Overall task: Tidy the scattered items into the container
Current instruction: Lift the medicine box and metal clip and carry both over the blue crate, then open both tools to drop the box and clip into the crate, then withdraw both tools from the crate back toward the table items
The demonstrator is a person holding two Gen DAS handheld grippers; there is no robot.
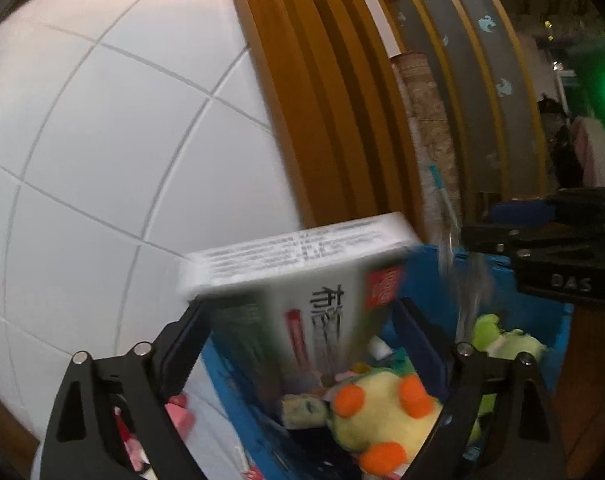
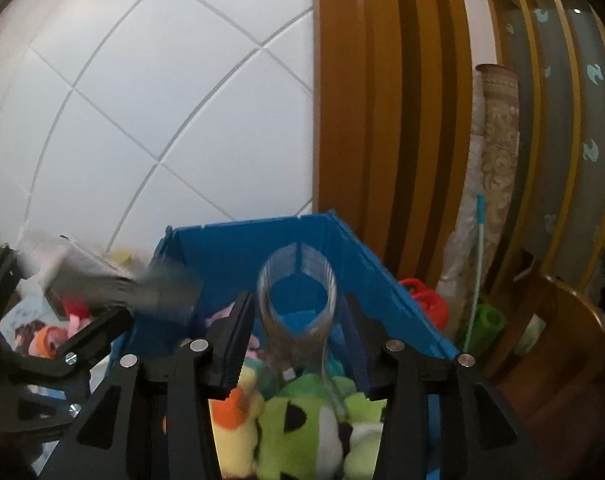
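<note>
Both over blue bin [image 2: 238,256]: left claw [image 1: 298,344] open, white carton [image 1: 302,280] loose between fingers; right claw [image 2: 298,344] open around clear cup [image 2: 298,304].

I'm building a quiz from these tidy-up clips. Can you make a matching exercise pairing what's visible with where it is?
Things:
1. white carton
2. clear plastic cup
3. yellow plush with orange spots
4. rolled rug

Places:
A. between the right gripper's fingers
B. standing against the wooden wall
C. between the left gripper's fingers
D. lying in the blue crate

Pairs: 1-C, 2-A, 3-D, 4-B
</note>
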